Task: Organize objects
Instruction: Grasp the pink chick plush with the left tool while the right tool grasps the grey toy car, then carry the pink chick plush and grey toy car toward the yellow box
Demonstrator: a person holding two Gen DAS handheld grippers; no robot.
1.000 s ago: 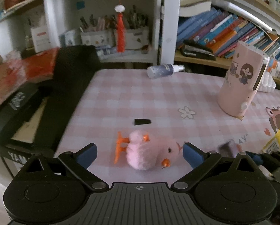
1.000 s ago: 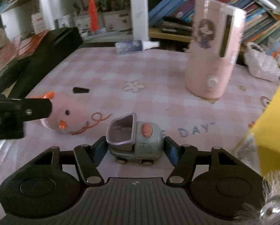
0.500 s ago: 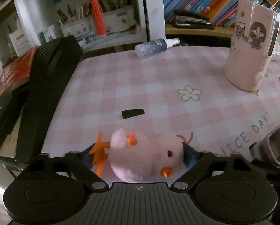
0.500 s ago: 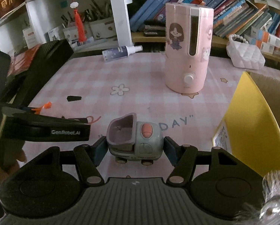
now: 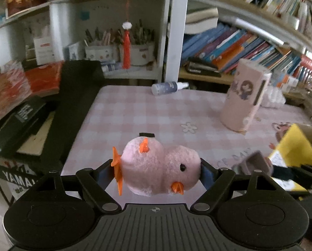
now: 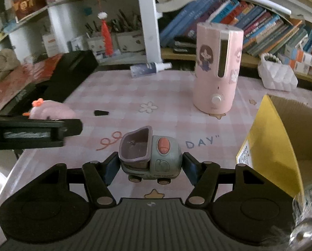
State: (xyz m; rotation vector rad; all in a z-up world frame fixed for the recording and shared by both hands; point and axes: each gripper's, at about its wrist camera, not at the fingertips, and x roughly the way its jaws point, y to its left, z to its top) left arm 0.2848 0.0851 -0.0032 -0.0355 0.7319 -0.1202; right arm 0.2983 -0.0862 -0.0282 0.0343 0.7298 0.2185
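Left gripper (image 5: 159, 170) clenched on pink chick (image 5: 160, 168), held above checked table (image 5: 135, 108). Right gripper (image 6: 148, 164) clamped around toy truck (image 6: 150, 152), also off table. Both bound, likely, for yellow box (image 6: 266, 138); nothing visibly packed. Legible: "DAY" on tablecloth, "YAMA" on black case (image 5: 15, 176).

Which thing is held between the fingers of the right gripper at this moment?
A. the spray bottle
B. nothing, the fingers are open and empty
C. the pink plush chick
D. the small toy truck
D: in the right wrist view the right gripper has its fingers pressed against both sides of the small toy truck, whose wheels hang above the table.
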